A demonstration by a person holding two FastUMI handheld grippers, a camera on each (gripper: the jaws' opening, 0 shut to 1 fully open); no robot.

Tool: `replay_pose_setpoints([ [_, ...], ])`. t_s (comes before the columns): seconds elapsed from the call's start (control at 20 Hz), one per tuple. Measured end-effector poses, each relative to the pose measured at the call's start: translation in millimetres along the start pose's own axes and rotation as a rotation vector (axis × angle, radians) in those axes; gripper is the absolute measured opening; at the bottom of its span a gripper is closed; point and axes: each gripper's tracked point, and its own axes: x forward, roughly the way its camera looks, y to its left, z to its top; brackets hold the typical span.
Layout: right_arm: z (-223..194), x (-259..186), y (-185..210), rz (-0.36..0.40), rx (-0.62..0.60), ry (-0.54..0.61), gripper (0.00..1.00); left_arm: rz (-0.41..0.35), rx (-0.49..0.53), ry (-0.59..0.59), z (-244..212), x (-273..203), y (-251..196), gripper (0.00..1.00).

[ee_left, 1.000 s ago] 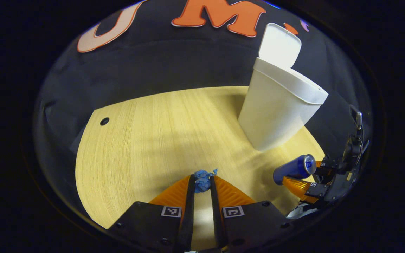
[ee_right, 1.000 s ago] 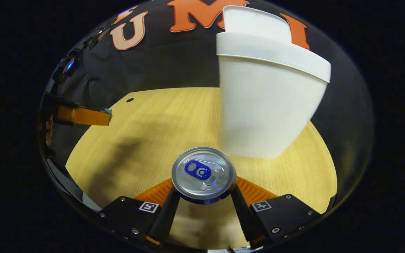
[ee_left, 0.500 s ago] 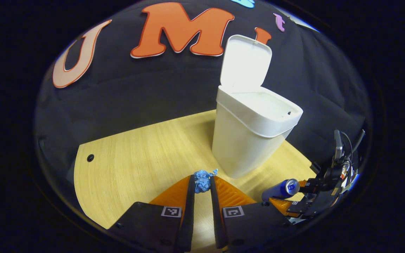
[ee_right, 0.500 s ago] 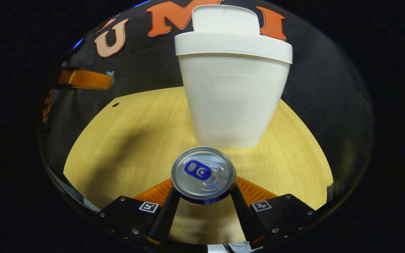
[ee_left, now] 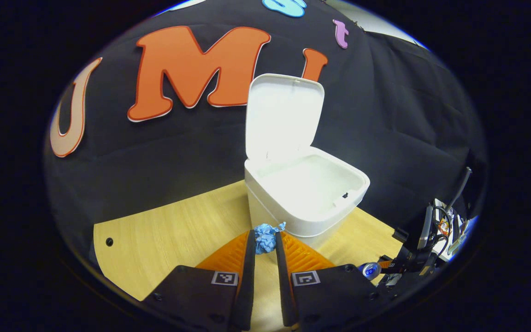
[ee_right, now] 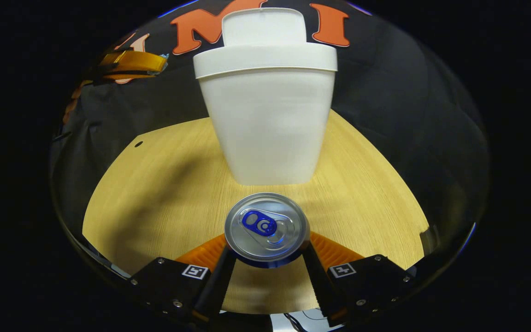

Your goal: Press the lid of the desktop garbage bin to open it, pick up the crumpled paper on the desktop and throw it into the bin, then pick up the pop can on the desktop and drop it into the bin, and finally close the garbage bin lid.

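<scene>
The white desktop bin (ee_left: 302, 203) stands on the wooden table (ee_left: 168, 230) with its lid (ee_left: 281, 113) flipped upright and its inside showing. My left gripper (ee_left: 264, 242) is shut on the blue crumpled paper (ee_left: 265, 236), held high, just short of the bin's near rim. In the right gripper view the bin (ee_right: 265, 120) rises straight ahead. My right gripper (ee_right: 268, 251) is shut on the pop can (ee_right: 266, 228), its silver top with a blue tab facing the camera. In the left gripper view the right gripper (ee_left: 387, 272) with the can (ee_left: 369, 269) sits low at the right.
A small round hole (ee_left: 109, 241) marks the table's left end. Black cloth hangs behind and around the table. In the right gripper view the left gripper's fingers (ee_right: 132, 62) hang high at the upper left, above the table (ee_right: 155, 193).
My left gripper rose and moved toward the bin with the paper, so the bin's open top now shows from above. My right gripper shifted sideways with the can until the bin sits centred ahead.
</scene>
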Motion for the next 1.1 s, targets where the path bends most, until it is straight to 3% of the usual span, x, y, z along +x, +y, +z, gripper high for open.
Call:
replay_pose_setpoints([
  [0.35,-0.6,0.1,-1.3,-0.036,0.043,-0.002,0.8,-0.029,0.046,-0.064,44.1,16.2,-28.0,0.28],
  [1.05,-2.9,-4.1,-18.9,-0.122,0.151,-0.002,0.8,-0.024,0.044,-0.043,55.0,59.0,-57.0,0.29],
  [1.1,-2.2,-4.6,-19.1,-0.125,0.156,-0.006,0.8,-0.019,0.044,-0.036,52.5,61.0,-56.8,0.33],
])
